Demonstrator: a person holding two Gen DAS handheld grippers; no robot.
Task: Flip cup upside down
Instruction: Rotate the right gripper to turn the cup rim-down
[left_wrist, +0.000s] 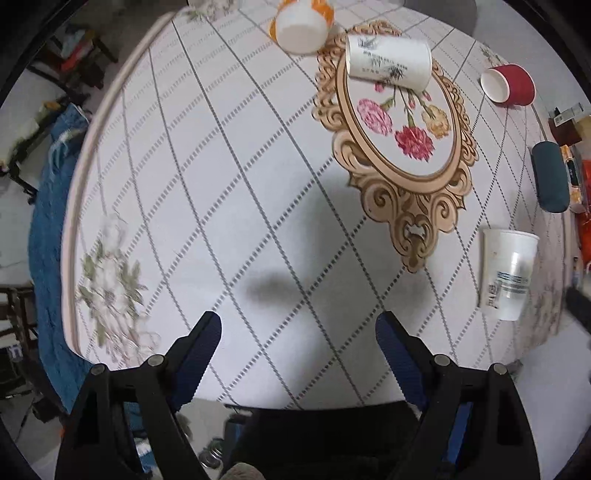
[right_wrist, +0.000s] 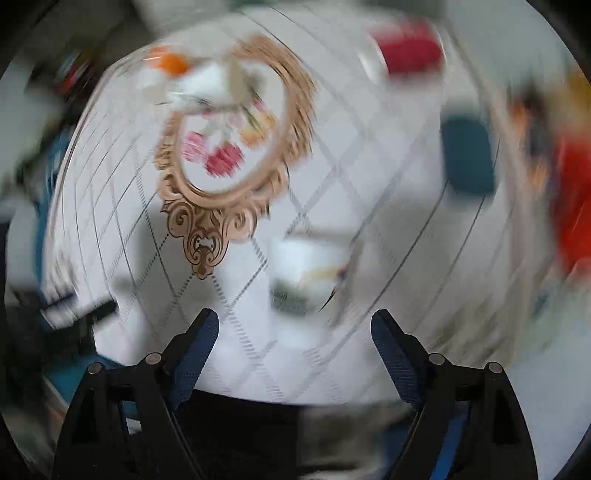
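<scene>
Several cups stand on a round table with a white diamond-pattern cloth (left_wrist: 229, 206). A white paper cup (left_wrist: 506, 273) stands at the right, wide mouth up. A white cup with bamboo print (left_wrist: 388, 62) sits on the floral oval print. A red cup (left_wrist: 511, 85) is at the far right, an orange and white cup (left_wrist: 301, 26) at the far edge. My left gripper (left_wrist: 299, 328) is open and empty above the near table. My right gripper (right_wrist: 293, 325) is open and empty just short of the white paper cup (right_wrist: 308, 277); that view is heavily blurred.
A dark teal case (left_wrist: 550, 177) lies near the right edge, with boxes and orange packets beyond it. The gold-framed floral print (left_wrist: 402, 147) is part of the cloth. A blue cloth (left_wrist: 48, 229) hangs past the table's left edge.
</scene>
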